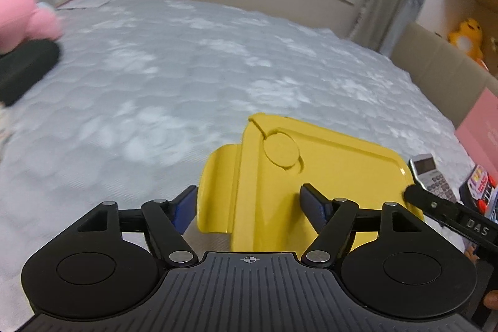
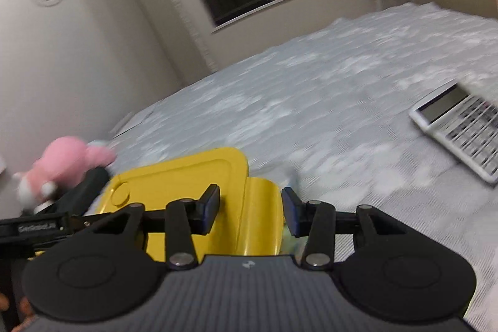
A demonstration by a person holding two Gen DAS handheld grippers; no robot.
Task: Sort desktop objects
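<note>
A yellow plastic box with a lid and side latches [image 1: 314,176] lies on the grey quilted bed. My left gripper [image 1: 249,204] is open, its blue-padded fingers standing either side of the box's left latch end. My right gripper [image 2: 250,209] is open around the box's other latch end [image 2: 261,207]. The right gripper's finger [image 1: 435,204] shows at the box's right edge in the left wrist view. A white calculator [image 2: 463,129] lies on the bed to the right, also in the left wrist view [image 1: 431,176].
A pink plush toy [image 2: 71,164] and a black object [image 1: 25,67] lie on the bed's left side. A cardboard box [image 1: 442,67] holding a yellow plush [image 1: 467,36] stands at the right. A pink box [image 1: 481,126] and colourful items [image 1: 481,189] lie near the calculator.
</note>
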